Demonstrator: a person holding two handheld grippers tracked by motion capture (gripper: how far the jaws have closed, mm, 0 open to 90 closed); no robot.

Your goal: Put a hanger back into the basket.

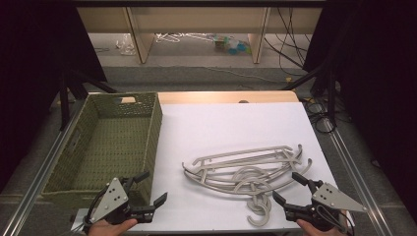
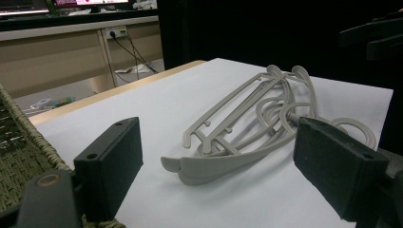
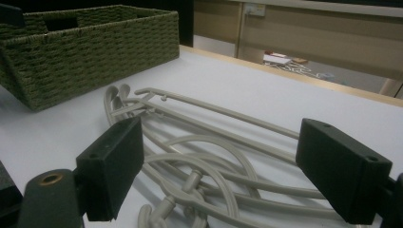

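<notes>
White paper covers the table (image 1: 236, 123), giving bare working room. Left tongs (image 1: 146, 189) and right tongs (image 1: 290, 188) both stand apart, empty. Between them and just beyond lie tangled grey clothes hangers (image 1: 248, 172), probably bound for the woven basket (image 1: 155, 128) beyond the left tongs.

Wooden desk (image 1: 196, 22), grey floor (image 1: 206, 61)

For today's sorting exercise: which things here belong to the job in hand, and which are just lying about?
Belongs to the job:
- pile of grey plastic hangers
- green woven basket
- left claw, open
- right claw, open

Just lying about:
- clutter on the floor
- loose cables
</notes>
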